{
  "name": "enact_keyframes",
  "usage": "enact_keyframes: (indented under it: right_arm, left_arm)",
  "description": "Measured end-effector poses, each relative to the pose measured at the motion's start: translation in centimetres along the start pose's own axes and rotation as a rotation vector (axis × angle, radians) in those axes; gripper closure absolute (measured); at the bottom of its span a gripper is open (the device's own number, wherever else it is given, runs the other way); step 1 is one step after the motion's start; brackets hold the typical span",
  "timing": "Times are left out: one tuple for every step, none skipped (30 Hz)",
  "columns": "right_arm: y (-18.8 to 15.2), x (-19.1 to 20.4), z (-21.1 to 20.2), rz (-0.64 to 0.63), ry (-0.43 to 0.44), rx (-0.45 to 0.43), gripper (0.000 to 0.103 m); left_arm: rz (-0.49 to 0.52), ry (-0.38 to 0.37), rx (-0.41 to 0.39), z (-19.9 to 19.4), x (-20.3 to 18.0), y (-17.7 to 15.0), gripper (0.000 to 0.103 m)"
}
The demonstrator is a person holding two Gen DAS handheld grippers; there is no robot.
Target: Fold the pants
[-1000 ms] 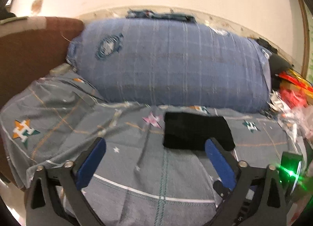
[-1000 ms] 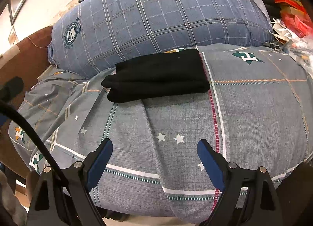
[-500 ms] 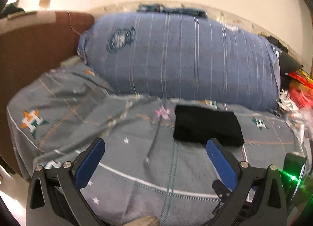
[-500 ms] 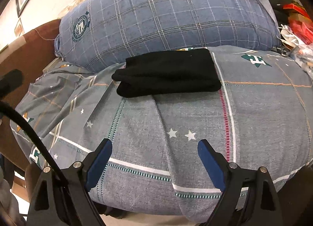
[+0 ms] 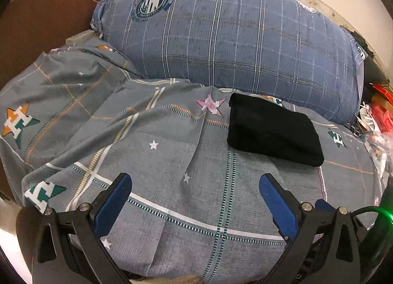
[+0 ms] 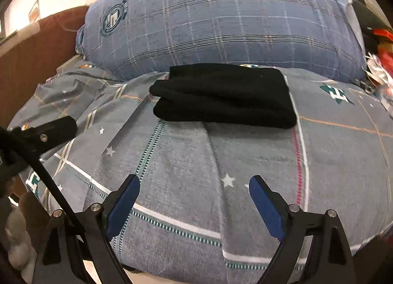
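- At the far left a brown headboard (image 5: 41, 21) stands behind the bed (image 5: 172, 210); in my left view it takes up less of the frame than it did a second ago, and the whole scene sits further left and lower.
- My left gripper (image 5: 195, 182) hangs over the near part of the grey star-print bedsheet (image 5: 152, 156), its blue-padded fingers (image 5: 113, 203) spread wide with nothing between them, just as wide as a second ago.
- In the right view that left gripper (image 6: 49, 131) now shows as a dark bar at the left edge, larger than before.
- The blue plaid pillow (image 5: 233, 38) lies across the back of the bed and now fills more of both views.
- The pants (image 5: 272, 129) lie as a folded black bundle on the sheet, just in front of the pillow and right of centre in the left view; they have not shifted on the sheet, only loom nearer.
- In the right view the pants (image 6: 223, 95) sit straight ahead, well beyond my right gripper (image 6: 194, 184).
- My right fingers (image 6: 267, 210) are also held wide apart and empty above the sheet, unchanged.
- At the far right, red and white clutter (image 5: 378, 117) lies beside the bed.
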State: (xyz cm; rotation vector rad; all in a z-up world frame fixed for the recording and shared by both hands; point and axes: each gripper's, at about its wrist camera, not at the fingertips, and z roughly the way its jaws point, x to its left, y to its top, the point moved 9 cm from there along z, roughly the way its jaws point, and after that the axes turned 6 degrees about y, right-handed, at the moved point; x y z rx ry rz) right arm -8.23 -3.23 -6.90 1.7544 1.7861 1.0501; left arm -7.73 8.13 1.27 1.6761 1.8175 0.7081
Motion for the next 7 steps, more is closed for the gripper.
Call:
enact_keyframes:
  right_arm:
    - [0.0,0.1,0.3,-0.007,0.001,0.005,0.009]
    - [0.0,0.2,0.7,-0.012,0.001,0.012,0.009]
    - [-0.1,0.2,1.0,-0.015,0.002,0.020,0.009]
    - [-0.1,0.3,1.5,-0.016,0.004,0.031,0.009]
    - [-0.1,0.3,1.8,-0.012,0.010,0.040,0.009]
    - [-0.1,0.3,2.1,-0.005,0.019,0.049,0.009]
    - [0.1,0.2,2.4,0.008,0.033,0.058,0.009]
  left_arm:
    - [0.002,-0.001,0.010,0.5,0.1,0.0,0.000]
    - [0.003,-0.001,0.017,0.9,0.1,0.0,0.000]
    - [0.006,0.000,0.025,1.3,0.1,0.1,0.000]
    - [0.012,0.000,0.039,1.8,0.1,0.1,0.000]
    - [0.019,-0.008,0.055,2.3,0.0,0.2,0.000]
    - [0.022,-0.017,0.072,2.7,0.0,0.4,0.000]
    - [0.015,-0.027,0.096,3.4,0.2,0.7,0.000]
